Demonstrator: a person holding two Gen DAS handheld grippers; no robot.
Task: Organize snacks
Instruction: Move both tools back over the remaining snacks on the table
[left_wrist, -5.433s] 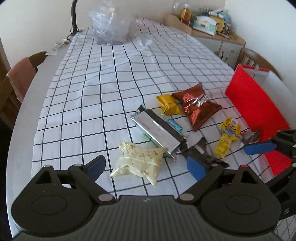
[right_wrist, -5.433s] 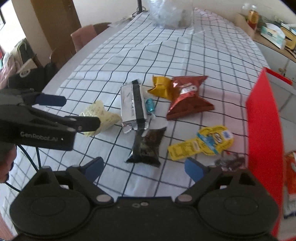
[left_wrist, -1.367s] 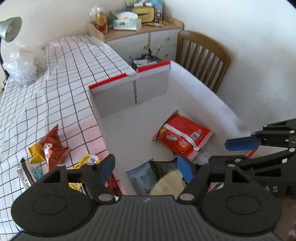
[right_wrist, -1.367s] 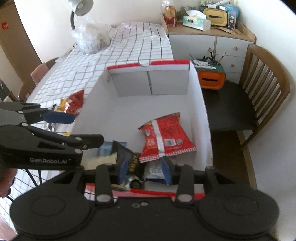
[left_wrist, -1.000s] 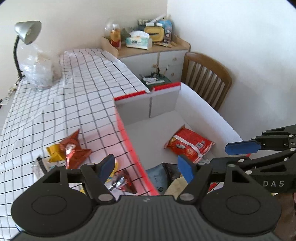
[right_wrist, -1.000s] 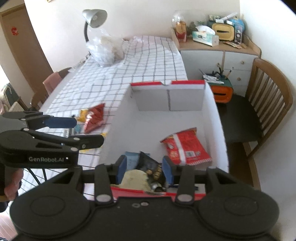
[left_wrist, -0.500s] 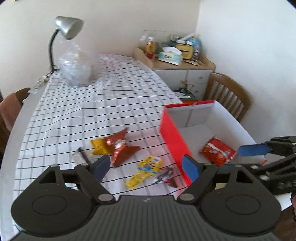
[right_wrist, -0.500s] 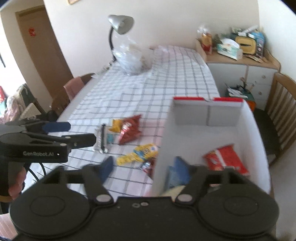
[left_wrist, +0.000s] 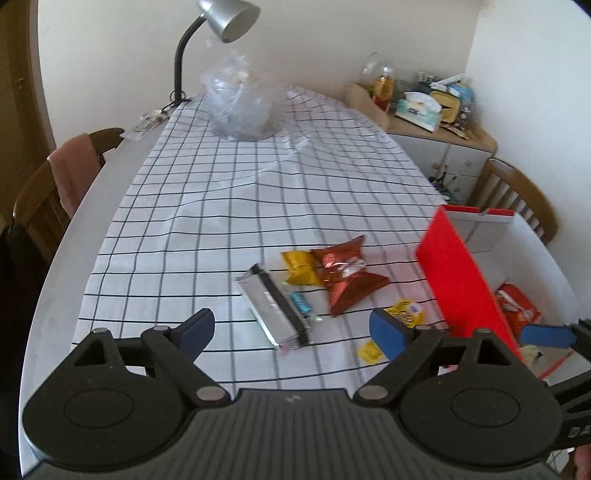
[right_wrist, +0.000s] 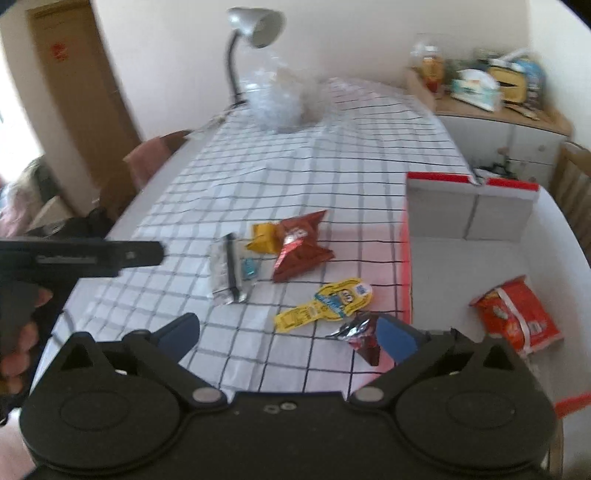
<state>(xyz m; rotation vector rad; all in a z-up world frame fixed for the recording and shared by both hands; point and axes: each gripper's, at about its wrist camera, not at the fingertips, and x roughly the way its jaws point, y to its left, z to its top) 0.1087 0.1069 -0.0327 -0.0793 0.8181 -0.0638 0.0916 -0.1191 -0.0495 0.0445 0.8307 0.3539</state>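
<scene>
Above the checkered tablecloth (left_wrist: 192, 206), both grippers are hovering empty with jaws apart, the left gripper (left_wrist: 291, 326) nearest the silver snack packet (left_wrist: 271, 308), lying lengthwise straight ahead, left of the red box (left_wrist: 461, 273).

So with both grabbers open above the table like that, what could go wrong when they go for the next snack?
1. The small crinkled foil packet lies right against the red box wall, so the right gripper may bump the box.
2. The little blue candy touches the silver packet; the left gripper could grab both or fumble it.
3. The gold packet is tucked under the red-brown chip bag, and could drag it.
</scene>
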